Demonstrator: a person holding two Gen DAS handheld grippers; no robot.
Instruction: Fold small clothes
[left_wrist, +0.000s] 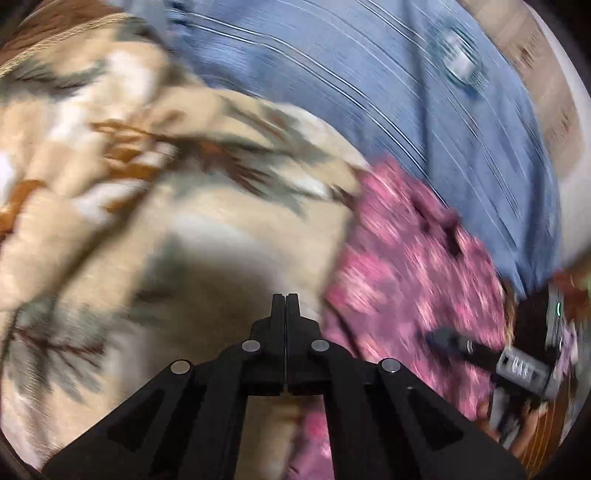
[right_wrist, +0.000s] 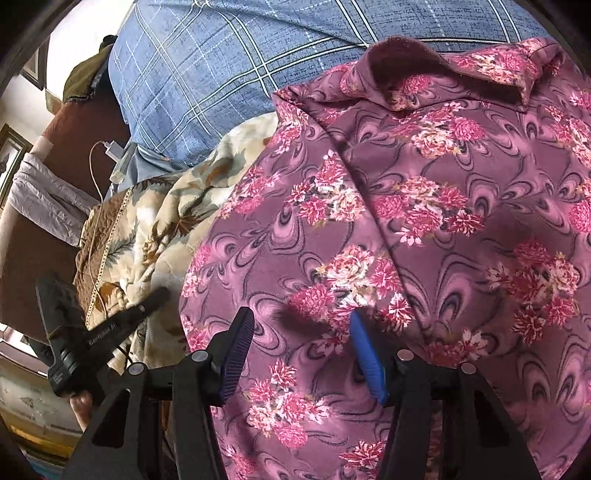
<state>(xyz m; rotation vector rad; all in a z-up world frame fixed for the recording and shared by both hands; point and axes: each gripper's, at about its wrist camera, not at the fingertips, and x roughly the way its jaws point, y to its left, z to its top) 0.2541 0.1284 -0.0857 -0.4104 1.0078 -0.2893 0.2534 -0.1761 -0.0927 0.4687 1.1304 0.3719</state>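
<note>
While spread flat on the bed, the shirt (right_wrist: 424, 221) lies beside a blanket (right_wrist: 162, 221).
Soft, light, limp cloth: pinch a hem or the collar (right_wrist: 461, 70). Right gripper (right_wrist: 301, 332) open above it; left gripper (left_wrist: 285, 304) closed, empty.

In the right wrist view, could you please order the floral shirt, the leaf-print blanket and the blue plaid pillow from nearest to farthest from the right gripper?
1. The floral shirt lies directly under and ahead of the open right gripper.
2. The leaf-print blanket lies off to the left, beside the shirt.
3. The blue plaid pillow is farthest, at the top, beyond both.
</note>
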